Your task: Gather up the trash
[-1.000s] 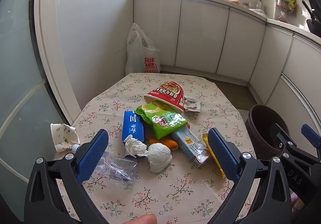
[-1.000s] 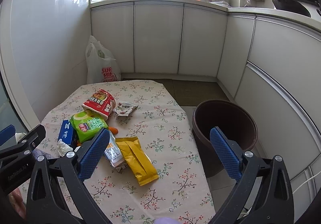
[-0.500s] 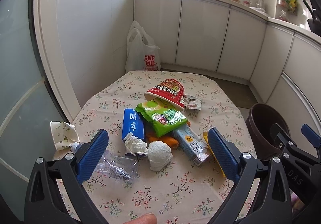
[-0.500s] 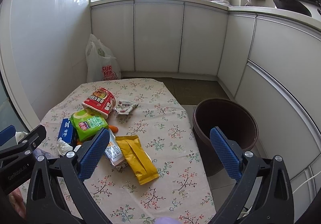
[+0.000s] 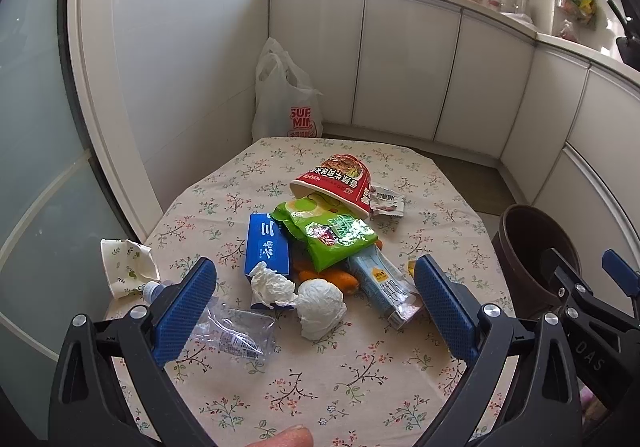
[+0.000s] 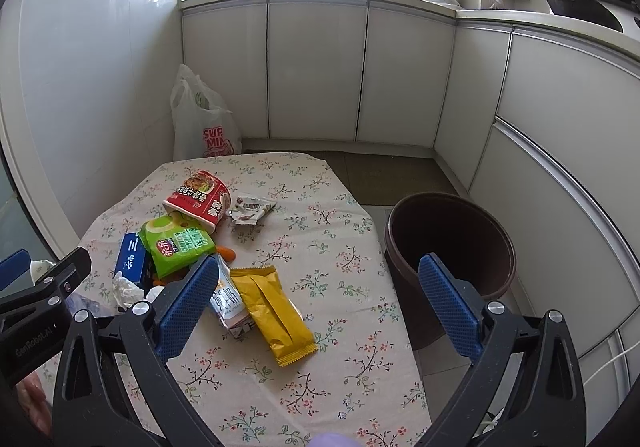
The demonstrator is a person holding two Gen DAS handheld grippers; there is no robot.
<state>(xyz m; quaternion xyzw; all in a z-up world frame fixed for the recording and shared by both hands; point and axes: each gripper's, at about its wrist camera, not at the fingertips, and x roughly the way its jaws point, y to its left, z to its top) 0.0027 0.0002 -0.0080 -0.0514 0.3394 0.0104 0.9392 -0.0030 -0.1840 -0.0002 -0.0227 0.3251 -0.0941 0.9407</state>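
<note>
Trash lies heaped on the floral table (image 5: 340, 387): a red noodle cup (image 5: 336, 183) on its side, a green snack bag (image 5: 332, 235), a blue box (image 5: 266, 247), two white tissue wads (image 5: 320, 307), a crushed clear bottle (image 5: 232, 331), a pale blue pouch (image 5: 380, 283) and a paper cup (image 5: 126, 267). A yellow wrapper (image 6: 272, 311) lies nearest the brown bin (image 6: 452, 243). My left gripper (image 5: 316, 307) hangs open above the tissues, holding nothing. My right gripper (image 6: 320, 299) is open and empty over the table's right side.
The brown bin (image 5: 532, 247) stands on the floor off the table's right edge. A white plastic bag (image 5: 286, 107) leans in the far corner by the white cabinets (image 6: 320, 67). A glass door (image 5: 32, 167) is close on the left.
Both grippers have drifted slightly back and up, so the table sits a little lower in the views. Both stay open; no trash has moved.
</note>
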